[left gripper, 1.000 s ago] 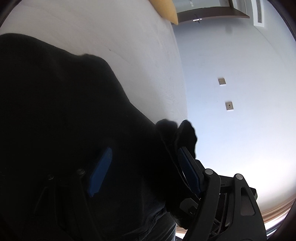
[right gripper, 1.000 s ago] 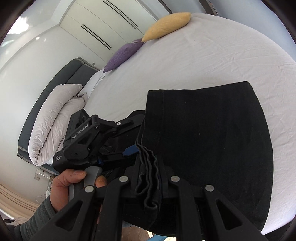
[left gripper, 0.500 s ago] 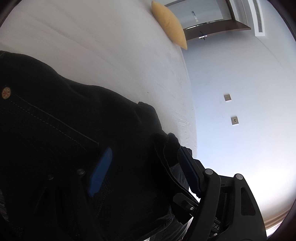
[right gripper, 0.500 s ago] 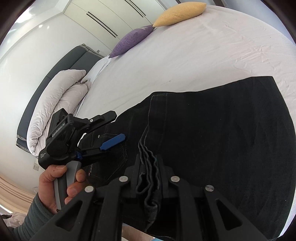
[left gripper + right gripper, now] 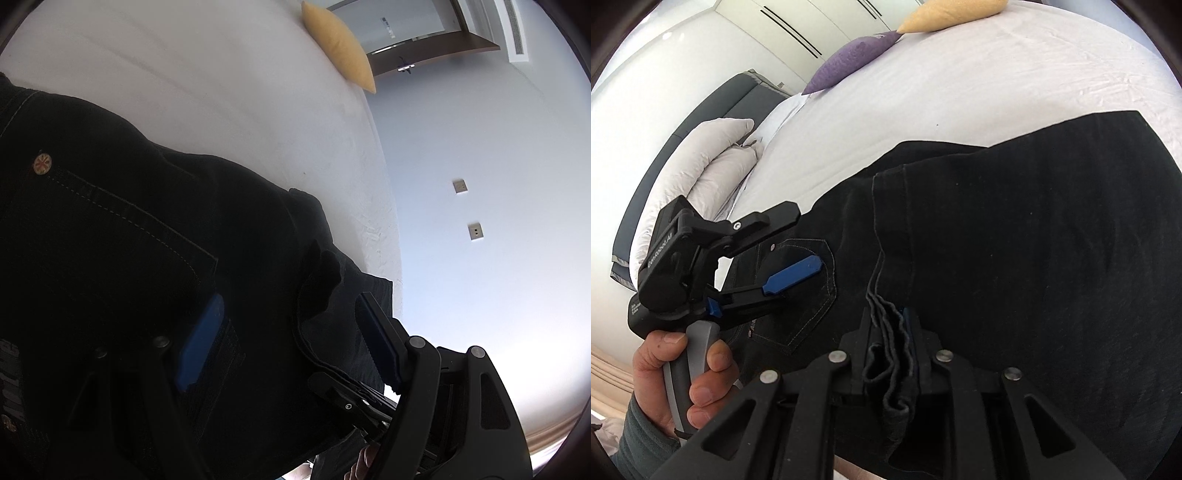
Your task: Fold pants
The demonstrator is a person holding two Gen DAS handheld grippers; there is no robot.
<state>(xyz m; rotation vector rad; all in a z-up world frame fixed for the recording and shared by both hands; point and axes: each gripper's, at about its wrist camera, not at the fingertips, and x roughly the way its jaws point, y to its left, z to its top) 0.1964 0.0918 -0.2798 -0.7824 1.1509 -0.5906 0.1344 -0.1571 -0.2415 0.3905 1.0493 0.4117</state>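
White bed (image 5: 979,81), grey headboard (image 5: 713,107), pale walls (image 5: 498,166).

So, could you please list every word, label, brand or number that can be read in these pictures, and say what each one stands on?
"GenRobot.AI", partly readable, on the side of the left gripper's black body.
A small white label lower on that body: too small to read.
Pale lettering on the black pants, at the left edge of the left wrist view: cut off and blurred, unreadable.
Round metal rivet on the pants: a pattern only, no legible text.
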